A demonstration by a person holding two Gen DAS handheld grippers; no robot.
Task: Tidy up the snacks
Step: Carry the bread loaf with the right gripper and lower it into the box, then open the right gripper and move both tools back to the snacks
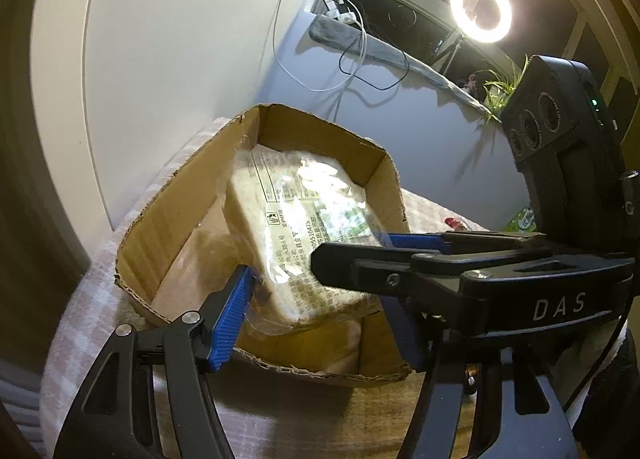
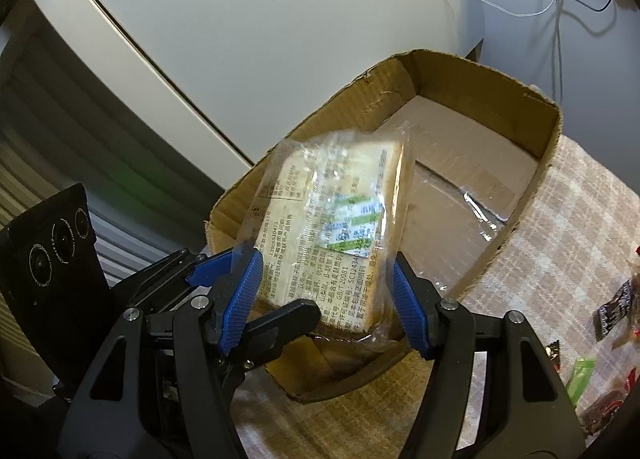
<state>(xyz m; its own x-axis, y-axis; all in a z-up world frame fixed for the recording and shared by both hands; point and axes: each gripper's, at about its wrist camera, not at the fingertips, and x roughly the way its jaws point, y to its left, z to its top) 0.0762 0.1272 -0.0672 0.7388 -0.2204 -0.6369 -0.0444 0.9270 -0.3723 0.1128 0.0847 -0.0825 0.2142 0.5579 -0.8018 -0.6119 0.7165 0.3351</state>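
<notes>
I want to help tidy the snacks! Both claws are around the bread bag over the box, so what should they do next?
Probably lower the bread a little further into the box before letting go. Both the right gripper and the left gripper flank the bag, its lower end sits near the box's front wall, and the box floor beyond looks free.

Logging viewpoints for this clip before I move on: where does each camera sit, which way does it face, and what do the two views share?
Left wrist: rides the left gripper, looking along its blue fingers down into the cardboard box; the right gripper crosses in from the right.
Right wrist: rides the right gripper, facing the box from the near end; the left gripper enters from the left.
Shared: the bagged bread, flanked by both grippers over the box, and the checked tablecloth.
</notes>
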